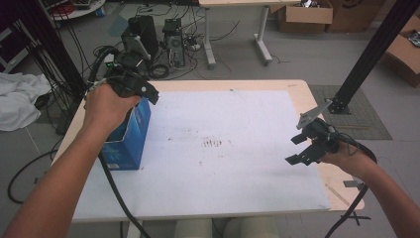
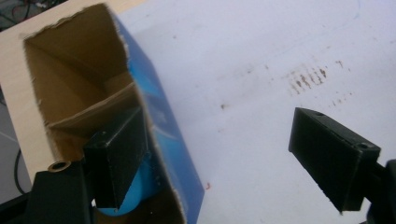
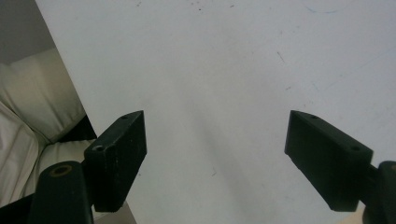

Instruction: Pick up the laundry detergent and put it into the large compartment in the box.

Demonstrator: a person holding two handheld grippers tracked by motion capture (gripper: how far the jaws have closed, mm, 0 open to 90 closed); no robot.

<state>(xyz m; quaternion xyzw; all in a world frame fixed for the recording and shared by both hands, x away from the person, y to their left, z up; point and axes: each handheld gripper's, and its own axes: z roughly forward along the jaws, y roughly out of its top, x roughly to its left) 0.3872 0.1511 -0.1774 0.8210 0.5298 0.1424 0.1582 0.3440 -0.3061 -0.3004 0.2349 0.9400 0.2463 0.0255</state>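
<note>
An open-topped blue cardboard box (image 1: 131, 144) stands at the left edge of the table. In the left gripper view its brown inside (image 2: 79, 70) shows, with a pale blue rounded thing (image 2: 140, 191) at the bottom. My left gripper (image 1: 144, 96) hovers above the box's top; its jaws (image 2: 217, 130) stand wide open, one over the box's mouth and one over the white sheet, holding nothing. My right gripper (image 1: 295, 148) hangs over the right side of the sheet, open and empty (image 3: 215, 126).
A white sheet (image 1: 223, 163) covers most of the wooden table (image 1: 302, 94), with brown smudges (image 1: 213, 144) near its middle. A black slanted post (image 1: 371, 54) rises at the right. Computer towers, cables and cardboard boxes lie on the floor behind.
</note>
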